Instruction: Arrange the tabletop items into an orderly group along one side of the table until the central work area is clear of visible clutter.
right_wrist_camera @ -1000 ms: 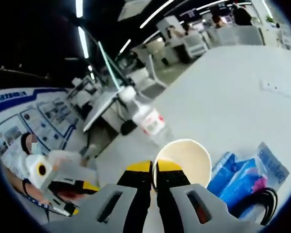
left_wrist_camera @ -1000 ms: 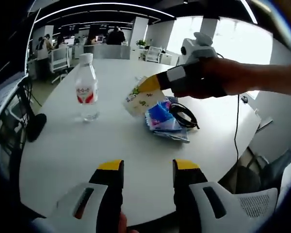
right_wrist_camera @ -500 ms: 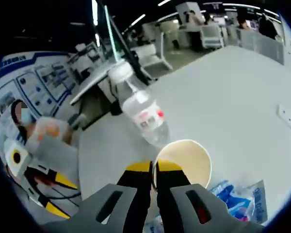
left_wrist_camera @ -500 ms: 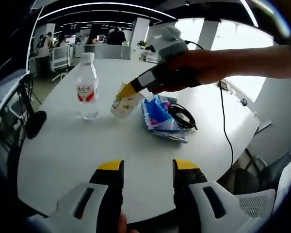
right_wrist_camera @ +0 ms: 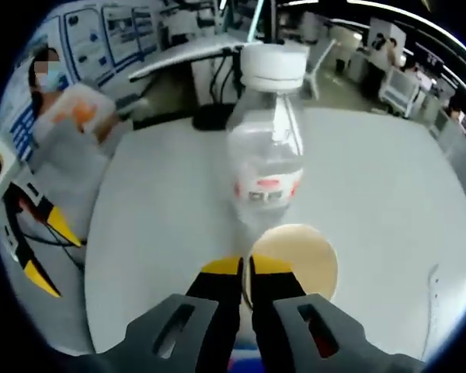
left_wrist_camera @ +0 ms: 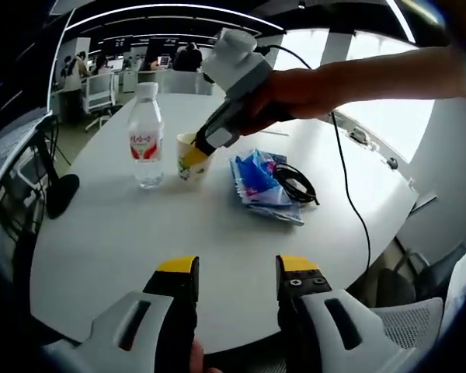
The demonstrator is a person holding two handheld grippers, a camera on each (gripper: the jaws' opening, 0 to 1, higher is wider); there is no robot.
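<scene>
On the white round bench [left_wrist_camera: 101, 241], seen in the left gripper view, a paper cup [left_wrist_camera: 193, 158] stands at about 11 o'clock from the picture's middle, just beside a clear water bottle [left_wrist_camera: 146, 136] with a white cap and red label, which stands upright on the cup's left. The right tool [left_wrist_camera: 195, 155], held by a person's hand [left_wrist_camera: 295, 89] reaching in from 2 o'clock, has its yellow-tipped jaws closed on the cup's rim. To the cup's right, at about 1 o'clock, lies a pile of blue packets [left_wrist_camera: 256, 183] with a coil of black cable [left_wrist_camera: 295, 185] touching its right side. The left tool [left_wrist_camera: 237, 268] rises from 6 o'clock with its jaws spread apart and nothing between them, near the bench's close edge and well apart from the cup. In the right gripper view, the right tool [right_wrist_camera: 245, 272] has its two jaws pressed nearly together on the near rim of the paper cup [right_wrist_camera: 299, 260], whose open mouth sits just right of the jaws, at about 5 o'clock from the middle. The water bottle [right_wrist_camera: 268, 148] stands right behind the cup at 12 o'clock; whether they touch cannot be told. A person in light clothing [right_wrist_camera: 66, 132] is at 9 o'clock, beyond the bench [right_wrist_camera: 155, 233].
</scene>
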